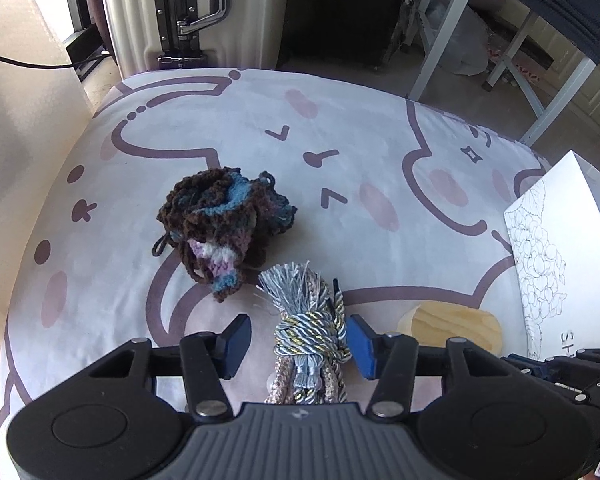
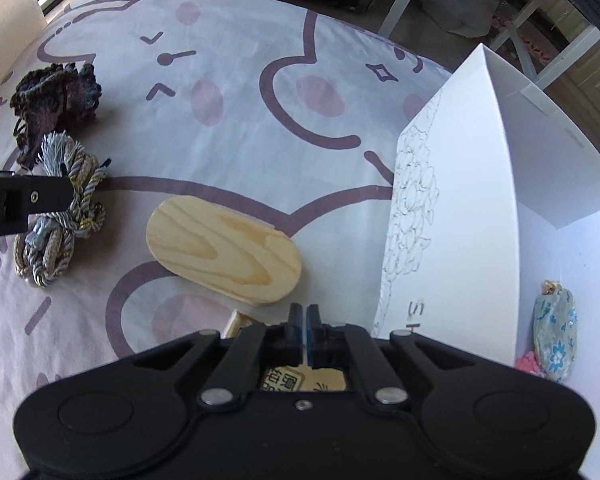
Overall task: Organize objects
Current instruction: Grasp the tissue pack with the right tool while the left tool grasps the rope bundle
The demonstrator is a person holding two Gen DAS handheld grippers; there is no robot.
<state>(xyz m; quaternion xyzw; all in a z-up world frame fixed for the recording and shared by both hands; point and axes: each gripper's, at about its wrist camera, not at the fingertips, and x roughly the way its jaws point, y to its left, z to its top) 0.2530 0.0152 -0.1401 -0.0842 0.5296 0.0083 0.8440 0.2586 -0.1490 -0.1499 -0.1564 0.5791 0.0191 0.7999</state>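
Straddling the cord bundle, the left tongs stand partly open, one pad on each side; whether the right pad touches it I cannot tell. The right tongs are closed on nothing, just before the wooden oval. Farther on the sheet lies the knitted piece. A white box at right holds a floral pouch.

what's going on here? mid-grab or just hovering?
Mid-grab. The left hand-held gripper straddles the tasselled cord bundle on the printed cloth; whether its pads press yet is unclear. The right hand-held gripper is shut and empty beside the wooden oval. The white box already holds a floral pouch.
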